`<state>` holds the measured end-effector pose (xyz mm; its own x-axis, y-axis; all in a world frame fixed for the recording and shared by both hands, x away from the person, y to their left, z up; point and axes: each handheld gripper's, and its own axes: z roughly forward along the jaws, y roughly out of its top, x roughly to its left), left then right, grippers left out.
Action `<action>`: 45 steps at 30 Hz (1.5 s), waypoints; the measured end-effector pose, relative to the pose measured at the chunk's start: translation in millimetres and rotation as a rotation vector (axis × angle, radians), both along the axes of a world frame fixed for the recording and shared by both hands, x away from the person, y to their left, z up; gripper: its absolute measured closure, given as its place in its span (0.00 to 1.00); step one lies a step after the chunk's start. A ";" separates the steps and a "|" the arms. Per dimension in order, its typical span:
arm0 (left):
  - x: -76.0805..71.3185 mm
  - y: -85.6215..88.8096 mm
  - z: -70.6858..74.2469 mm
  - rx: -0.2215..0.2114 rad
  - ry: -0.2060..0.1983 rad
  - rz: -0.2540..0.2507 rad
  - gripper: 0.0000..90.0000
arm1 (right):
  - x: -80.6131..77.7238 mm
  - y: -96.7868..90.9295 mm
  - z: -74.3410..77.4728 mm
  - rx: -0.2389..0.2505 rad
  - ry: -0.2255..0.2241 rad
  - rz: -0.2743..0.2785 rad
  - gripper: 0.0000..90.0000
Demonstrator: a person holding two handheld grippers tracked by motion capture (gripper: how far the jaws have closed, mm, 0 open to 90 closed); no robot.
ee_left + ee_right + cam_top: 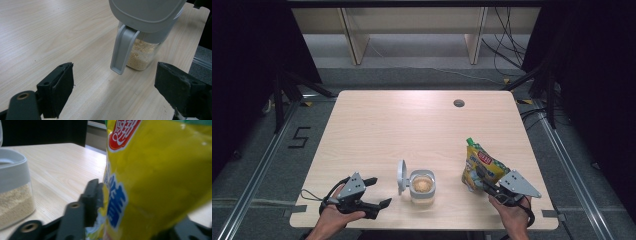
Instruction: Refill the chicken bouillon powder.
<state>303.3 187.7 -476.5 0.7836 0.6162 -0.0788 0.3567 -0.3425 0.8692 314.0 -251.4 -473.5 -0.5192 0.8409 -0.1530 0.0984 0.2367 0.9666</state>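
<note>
**benchwatcher:** High view puts the open container point(422, 186) near the front edge of the table point(377, 130), lid point(401, 176) flipped up, pale grain inside. The yellow pouch point(478, 167) stands to its right with the right gripper point(488, 185) around its lower part. Looks like the put-down step after a pour, going by the grain already in there.

**servo_sam:** Agreed. Right gripper view has the pouch point(160, 180) between the jaws, one pad against it, but the far jaw is blurred, so can't tell if it's really clamped or already let go. The left gripper point(112, 90) hangs wide open and empty, just short of the container point(142, 53).

**benchwatcher:** Next move probably calls for backing the right one off without tipping the pouch, then pressing that lid shut.
</note>
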 end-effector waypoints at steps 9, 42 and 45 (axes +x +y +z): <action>1.2 1.5 1.4 0.017 -0.021 -0.016 0.17 | -20.5 -2.0 4.0 0.041 0.078 -0.067 0.45; 2.8 1.9 2.0 0.010 -0.020 -0.007 0.17 | -64.0 -6.6 3.5 -0.067 0.281 -0.077 0.34; 2.5 2.1 1.7 0.014 -0.011 -0.001 0.17 | -64.1 -7.0 2.1 -0.088 0.281 -0.050 0.34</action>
